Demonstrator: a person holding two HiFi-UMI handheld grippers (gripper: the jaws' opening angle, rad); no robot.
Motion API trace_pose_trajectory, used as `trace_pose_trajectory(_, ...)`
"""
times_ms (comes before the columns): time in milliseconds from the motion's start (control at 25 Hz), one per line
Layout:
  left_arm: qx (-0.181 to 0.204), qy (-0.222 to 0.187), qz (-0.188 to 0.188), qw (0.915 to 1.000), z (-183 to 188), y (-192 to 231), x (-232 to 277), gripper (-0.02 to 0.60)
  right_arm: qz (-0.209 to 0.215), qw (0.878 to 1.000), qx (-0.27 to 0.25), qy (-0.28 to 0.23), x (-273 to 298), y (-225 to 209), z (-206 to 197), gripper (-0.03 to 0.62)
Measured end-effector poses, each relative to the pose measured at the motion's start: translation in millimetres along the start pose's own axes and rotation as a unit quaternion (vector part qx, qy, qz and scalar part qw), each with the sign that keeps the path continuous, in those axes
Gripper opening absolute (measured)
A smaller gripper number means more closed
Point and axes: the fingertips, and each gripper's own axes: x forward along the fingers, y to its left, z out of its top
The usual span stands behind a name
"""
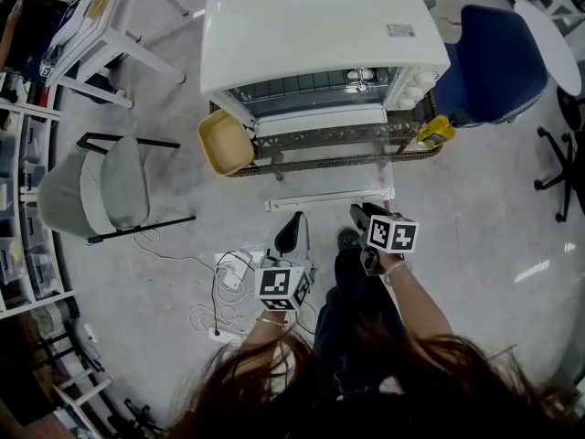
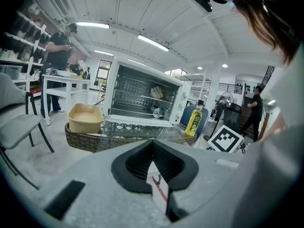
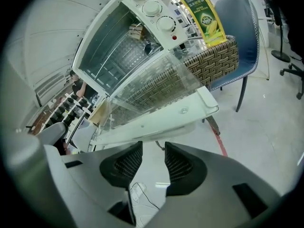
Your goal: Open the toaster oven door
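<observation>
Grey workshop floor. Toaster oven (image 1: 324, 39) on wicker table (image 1: 274, 165); glass door (image 3: 161, 96) already down flat in front of oven. Door stiff, hinged, fragile: take by white handle bar (image 1: 329, 197). Left gripper (image 1: 291, 234) jaws together, empty; right gripper (image 1: 361, 216) jaws apart, empty.

A low wicker table (image 1: 347, 161) carries the white toaster oven (image 1: 320, 35), a beige tub (image 1: 225, 142) at one end and a yellow oil bottle (image 1: 436, 133) at the other.
</observation>
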Motion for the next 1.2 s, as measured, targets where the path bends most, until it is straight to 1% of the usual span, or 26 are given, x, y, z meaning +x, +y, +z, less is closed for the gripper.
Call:
trace_pose_trajectory(320,0.008,-0.005,-0.002,1.0000,10.5,-6.0,-13.9,0.015,-0.001,1.000,-0.004,-0.010,-18.8,9.6,-3.8,0.123)
trace_pose_trajectory(600,0.018,-0.014,-0.005,0.9997,26.7,-13.9,-26.3,0.015,0.002,1.000,-0.018,-0.026,-37.3,24.1,2.1,0.112)
trace_pose_trajectory(800,0.024,-0.017,-0.005,0.9996,37.8,-19.3,-33.0,0.015,0.010,0.999,-0.036,-0.038,-49.6,39.1,11.9,0.107)
trace_pose_trajectory(1200,0.037,-0.016,-0.014,0.9991,64.9,-32.3,-49.5,0.015,0.011,0.994,-0.085,-0.064,-84.4,73.7,34.9,0.100)
